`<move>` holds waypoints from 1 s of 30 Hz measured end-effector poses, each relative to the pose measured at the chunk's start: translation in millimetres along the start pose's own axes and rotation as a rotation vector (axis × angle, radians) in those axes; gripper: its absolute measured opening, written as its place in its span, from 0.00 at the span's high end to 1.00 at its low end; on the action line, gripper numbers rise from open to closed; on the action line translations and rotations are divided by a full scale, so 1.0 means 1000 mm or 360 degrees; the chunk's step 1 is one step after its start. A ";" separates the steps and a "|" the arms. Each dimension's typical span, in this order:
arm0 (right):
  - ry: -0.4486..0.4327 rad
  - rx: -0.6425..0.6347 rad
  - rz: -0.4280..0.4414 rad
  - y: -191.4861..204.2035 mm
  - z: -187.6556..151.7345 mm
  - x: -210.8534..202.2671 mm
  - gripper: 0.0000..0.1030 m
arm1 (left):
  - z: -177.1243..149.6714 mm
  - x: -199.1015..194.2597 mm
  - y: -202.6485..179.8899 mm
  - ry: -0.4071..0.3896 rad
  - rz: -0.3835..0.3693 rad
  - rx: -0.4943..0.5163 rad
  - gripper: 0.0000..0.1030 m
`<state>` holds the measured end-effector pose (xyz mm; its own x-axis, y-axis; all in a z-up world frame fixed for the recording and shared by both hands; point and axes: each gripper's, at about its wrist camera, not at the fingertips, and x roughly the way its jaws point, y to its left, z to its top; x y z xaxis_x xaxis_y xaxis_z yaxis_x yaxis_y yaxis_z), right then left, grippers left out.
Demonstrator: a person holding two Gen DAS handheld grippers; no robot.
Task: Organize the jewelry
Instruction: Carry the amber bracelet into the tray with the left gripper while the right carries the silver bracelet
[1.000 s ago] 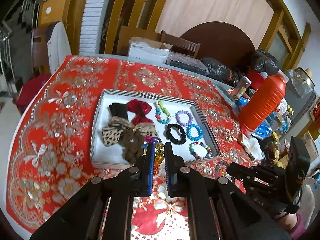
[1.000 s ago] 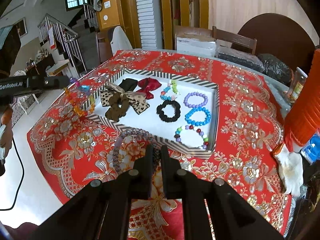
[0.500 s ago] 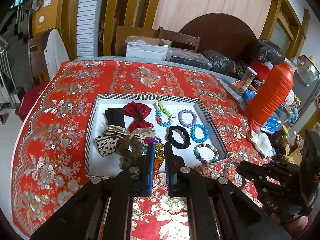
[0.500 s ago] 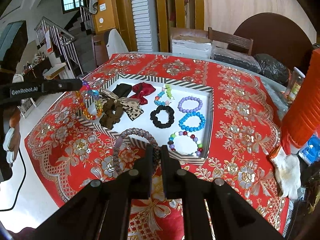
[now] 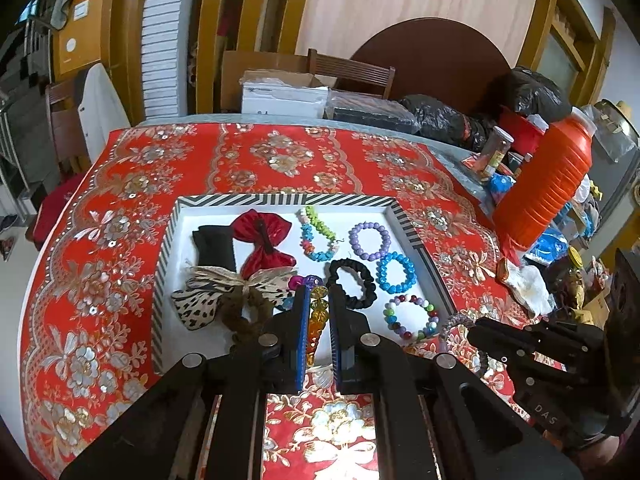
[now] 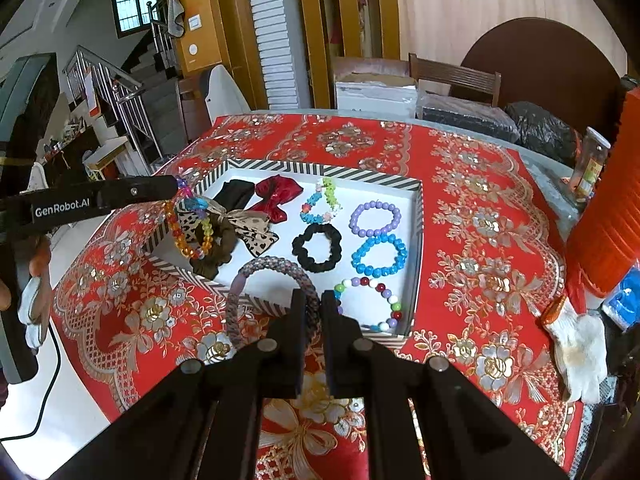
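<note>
A white tray with a striped rim (image 5: 280, 200) (image 6: 320, 168) lies on the red patterned tablecloth. It holds a red bow (image 5: 264, 240), a leopard bow (image 5: 208, 300), a black scrunchie (image 6: 317, 246) and several bead bracelets, among them a blue one (image 6: 379, 253). My left gripper (image 5: 318, 290) (image 6: 172, 188) is shut on an amber and multicolour bead bracelet (image 5: 317, 316) (image 6: 188, 232), which hangs over the tray's near left corner. My right gripper (image 6: 313, 294) (image 5: 480, 328) is shut on a braided purple-grey ring (image 6: 260, 262) (image 5: 456, 322), held above the tray's near edge.
A tall orange jug (image 5: 548, 184) (image 6: 608, 220) stands at the table's right side amid clutter. A white glove (image 6: 580, 344) lies beside it. Boxes (image 5: 284, 96) and black bags (image 5: 440, 116) line the far edge. The table's left edge drops to the floor.
My left gripper has carried the bead bracelet rightward, from outside the tray's left rim to over its corner. The right gripper and braided ring have hardly shifted.
</note>
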<state>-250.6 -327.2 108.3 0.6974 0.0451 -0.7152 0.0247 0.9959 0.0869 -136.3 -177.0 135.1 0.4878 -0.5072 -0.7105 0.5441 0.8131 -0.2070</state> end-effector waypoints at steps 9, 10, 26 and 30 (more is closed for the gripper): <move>0.0005 0.0032 -0.0015 -0.007 0.004 0.004 0.93 | 0.006 0.010 -0.007 0.0018 -0.0020 0.0010 0.96; 0.0004 0.0037 -0.0016 -0.008 0.004 0.004 0.93 | 0.007 0.011 -0.008 0.0021 -0.0017 0.0009 0.96; 0.0016 0.0075 -0.0029 -0.021 0.006 0.007 0.93 | 0.006 0.025 -0.014 0.0053 -0.0029 0.0004 0.96; 0.0016 0.0075 -0.0030 -0.020 0.006 0.008 0.93 | 0.003 0.030 -0.014 0.0071 -0.0024 0.0007 0.96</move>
<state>-241.3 -347.8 105.3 0.6892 0.0276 -0.7240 0.0716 0.9918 0.1060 -127.3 -203.8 118.7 0.4486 -0.5060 -0.7367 0.5543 0.8041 -0.2147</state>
